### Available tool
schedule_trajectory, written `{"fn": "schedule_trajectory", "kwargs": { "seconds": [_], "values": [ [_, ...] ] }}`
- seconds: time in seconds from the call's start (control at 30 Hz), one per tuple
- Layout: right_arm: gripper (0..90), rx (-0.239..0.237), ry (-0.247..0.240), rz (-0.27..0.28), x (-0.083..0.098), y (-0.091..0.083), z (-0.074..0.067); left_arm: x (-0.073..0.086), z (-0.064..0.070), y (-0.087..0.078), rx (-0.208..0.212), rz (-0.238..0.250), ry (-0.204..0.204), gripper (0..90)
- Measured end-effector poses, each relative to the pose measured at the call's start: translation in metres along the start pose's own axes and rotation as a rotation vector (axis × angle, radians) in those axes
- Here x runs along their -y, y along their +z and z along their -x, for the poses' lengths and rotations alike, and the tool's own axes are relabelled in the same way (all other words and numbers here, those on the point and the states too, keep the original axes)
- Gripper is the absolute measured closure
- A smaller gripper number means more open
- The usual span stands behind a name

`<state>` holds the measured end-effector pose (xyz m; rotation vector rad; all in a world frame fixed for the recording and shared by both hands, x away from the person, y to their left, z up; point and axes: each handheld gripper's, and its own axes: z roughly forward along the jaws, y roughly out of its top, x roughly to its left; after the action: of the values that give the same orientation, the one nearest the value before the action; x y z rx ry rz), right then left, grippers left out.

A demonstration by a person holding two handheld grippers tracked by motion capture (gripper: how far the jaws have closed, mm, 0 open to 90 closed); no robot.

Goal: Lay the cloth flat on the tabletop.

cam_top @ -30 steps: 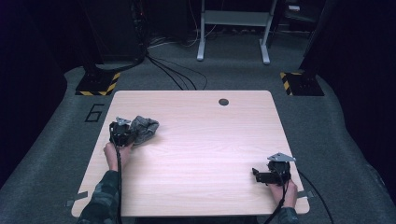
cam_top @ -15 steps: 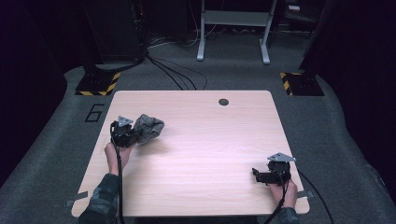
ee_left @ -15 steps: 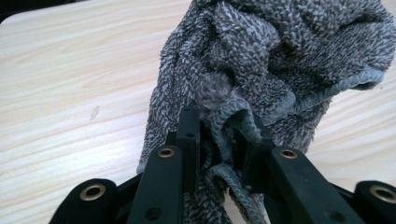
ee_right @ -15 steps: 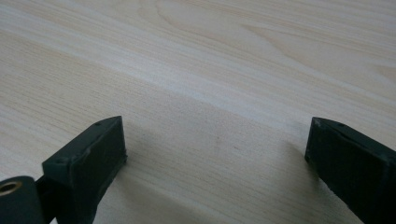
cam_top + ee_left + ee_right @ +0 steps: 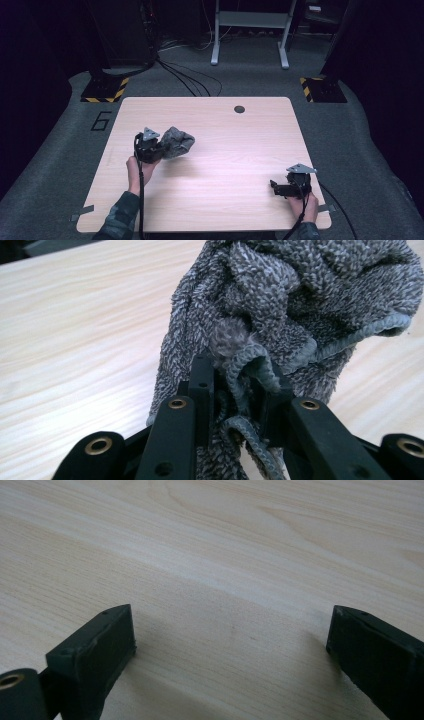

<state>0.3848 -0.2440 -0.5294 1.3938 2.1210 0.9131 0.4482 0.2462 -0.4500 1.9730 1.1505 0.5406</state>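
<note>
At the table's left half: left gripper [image 5: 159, 149], clamped on grey towel [image 5: 175, 142], had carried it inward since a second before; transfer judged underway. Right gripper [image 5: 278, 187]: wide, empty.

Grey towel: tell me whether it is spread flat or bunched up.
Bunched up. The grey towel hangs in crumpled folds from the left gripper, whose jaws pinch its hemmed edge above the table.

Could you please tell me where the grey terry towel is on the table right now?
In the high view, the crumpled grey terry towel sits left of centre on the light wooden table, pinched by the left gripper, far from the right gripper.
</note>
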Motion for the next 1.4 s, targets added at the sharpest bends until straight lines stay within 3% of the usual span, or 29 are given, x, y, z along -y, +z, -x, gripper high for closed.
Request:
{"fn": "schedule_trajectory", "kwargs": {
  "seconds": [0.33,0.4,0.53,0.6,0.67,0.77,0.83,1.0,1.23,1.27,1.4],
  "values": [
    [4.7,0.0,0.0,0.0,0.0,0.0,0.0,0.003,0.038,0.013,0.08,-0.03,0.029,72.3],
    [4.8,0.001,-0.001,0.0,0.0,0.0,0.0,0.006,0.05,0.019,0.119,-0.041,0.028,72.0],
    [4.8,0.001,-0.001,0.0,0.0,0.0,0.0,0.008,0.063,0.025,0.15,-0.05,0.037,71.0],
    [4.8,0.001,-0.001,0.0,0.0,0.0,0.0,0.012,0.075,0.034,0.179,-0.076,0.075,69.2],
    [4.8,0.001,-0.001,0.0,0.0,0.0,0.0,0.016,0.08,0.041,0.184,-0.11,0.09,60.0],
    [5.2,0.003,0.007,-0.002,0.0,-0.001,-0.001,0.023,0.083,0.042,0.189,-0.11,0.074,38.2],
    [5.3,0.004,-0.001,-0.004,0.0,-0.001,0.0,0.026,0.083,0.036,0.202,-0.101,0.069,28.2],
    [7.8,0.009,0.007,-0.016,-0.002,-0.001,-0.002,0.031,0.08,0.018,0.2,-0.069,0.057,21.9],
    [14.4,-0.077,-0.056,0.054,-0.03,-0.015,-0.044,0.047,0.081,0.003,0.189,-0.067,0.026,23.5],
    [17.1,-0.116,-0.095,0.065,-0.041,-0.017,-0.06,0.049,0.083,0.001,0.186,-0.074,0.028,27.2],
    [27.6,-0.175,-0.176,0.089,-0.06,-0.018,-0.092,0.054,0.088,0.0,0.178,-0.073,0.013,32.8]
  ]
}}
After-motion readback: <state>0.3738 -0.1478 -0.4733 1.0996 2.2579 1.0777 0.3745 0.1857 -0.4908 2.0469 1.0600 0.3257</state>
